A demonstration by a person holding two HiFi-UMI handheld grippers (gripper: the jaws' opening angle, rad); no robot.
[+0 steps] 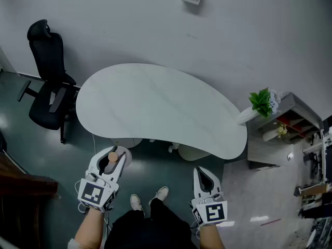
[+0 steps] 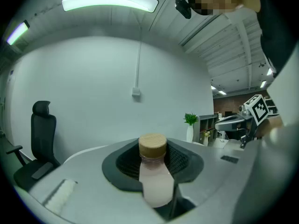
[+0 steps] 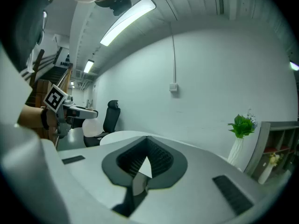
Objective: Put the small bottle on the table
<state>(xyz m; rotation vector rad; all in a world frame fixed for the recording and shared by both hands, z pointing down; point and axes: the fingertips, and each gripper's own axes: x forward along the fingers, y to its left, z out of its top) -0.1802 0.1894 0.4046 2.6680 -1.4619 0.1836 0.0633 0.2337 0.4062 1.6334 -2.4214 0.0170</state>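
Note:
A small bottle (image 2: pixel 157 180) with pale pink contents and a round wooden cap sits upright between the dark pads of my left gripper (image 1: pixel 115 153), which is shut on it. In the head view its cap (image 1: pixel 112 157) shows between the white jaws, held over the floor just short of the near edge of the white curved table (image 1: pixel 155 105). My right gripper (image 1: pixel 206 178) hangs level to the right, also short of the table edge. Its jaws (image 3: pixel 146 141) meet at the tips with nothing between them.
A black office chair (image 1: pixel 47 79) stands at the table's left end. A green plant in a white vase (image 1: pixel 261 104) and a grey shelf unit (image 1: pixel 284 134) stand past its right end. The person's shoes (image 1: pixel 149 197) are on the floor below.

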